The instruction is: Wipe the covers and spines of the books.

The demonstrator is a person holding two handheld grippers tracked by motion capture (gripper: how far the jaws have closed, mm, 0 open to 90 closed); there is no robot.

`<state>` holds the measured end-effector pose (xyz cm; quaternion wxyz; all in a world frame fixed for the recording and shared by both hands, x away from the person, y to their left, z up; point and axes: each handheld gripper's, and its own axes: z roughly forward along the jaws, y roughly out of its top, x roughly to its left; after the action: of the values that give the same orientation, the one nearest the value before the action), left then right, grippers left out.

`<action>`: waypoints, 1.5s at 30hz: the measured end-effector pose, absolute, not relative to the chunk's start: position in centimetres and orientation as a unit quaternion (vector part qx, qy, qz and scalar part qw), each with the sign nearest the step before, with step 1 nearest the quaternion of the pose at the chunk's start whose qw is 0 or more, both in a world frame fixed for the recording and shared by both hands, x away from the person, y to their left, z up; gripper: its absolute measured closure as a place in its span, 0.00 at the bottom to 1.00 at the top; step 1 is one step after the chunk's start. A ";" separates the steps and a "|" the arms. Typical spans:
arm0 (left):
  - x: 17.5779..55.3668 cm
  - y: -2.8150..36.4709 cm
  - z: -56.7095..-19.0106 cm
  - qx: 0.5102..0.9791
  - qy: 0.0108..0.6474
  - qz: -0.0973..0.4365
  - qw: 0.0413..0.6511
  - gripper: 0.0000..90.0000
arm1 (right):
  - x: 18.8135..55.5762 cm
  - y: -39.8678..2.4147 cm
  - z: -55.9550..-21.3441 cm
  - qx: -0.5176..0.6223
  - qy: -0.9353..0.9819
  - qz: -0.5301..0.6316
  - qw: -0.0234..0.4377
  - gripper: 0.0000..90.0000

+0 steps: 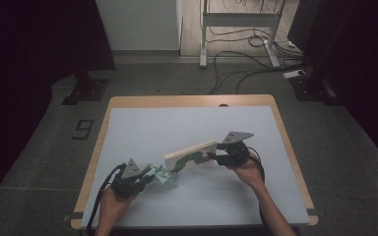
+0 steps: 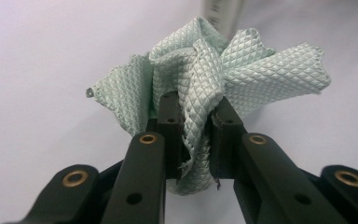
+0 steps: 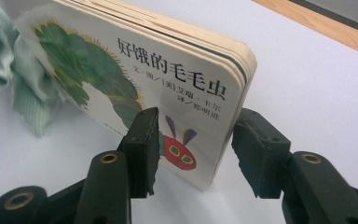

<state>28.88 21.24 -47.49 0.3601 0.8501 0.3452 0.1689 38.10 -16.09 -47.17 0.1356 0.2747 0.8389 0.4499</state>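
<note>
Left gripper point(image 2: 193, 126): jaws clenched on a bunched pale green cloth point(image 2: 205, 70), which fans out just beyond the jaw tips, above the counter point(image 1: 142, 132). Right gripper point(image 3: 196, 140): jaws grasp one end of a board book point(image 3: 135, 70); the book slants away from them, its far end beside the cloth.

Cloth point(image 1: 161, 175) and board book point(image 1: 191, 156) between claws

place: a lab or recording room
signs: loose cables point(image 1: 246, 59) on floor at top, dark stands point(image 1: 86, 88) upper left, wooden-edged table point(image 1: 192, 102)
</note>
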 end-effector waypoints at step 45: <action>30.6 18.5 -42.8 0.843 0.307 0.169 0.407 0.88 | 37.8 -15.8 -47.2 0.280 0.837 0.446 0.145 0.56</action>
<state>30.63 18.53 -42.80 0.4067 0.8434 0.3074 0.1693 37.78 -15.82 -47.19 0.1449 0.2802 0.8375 0.4462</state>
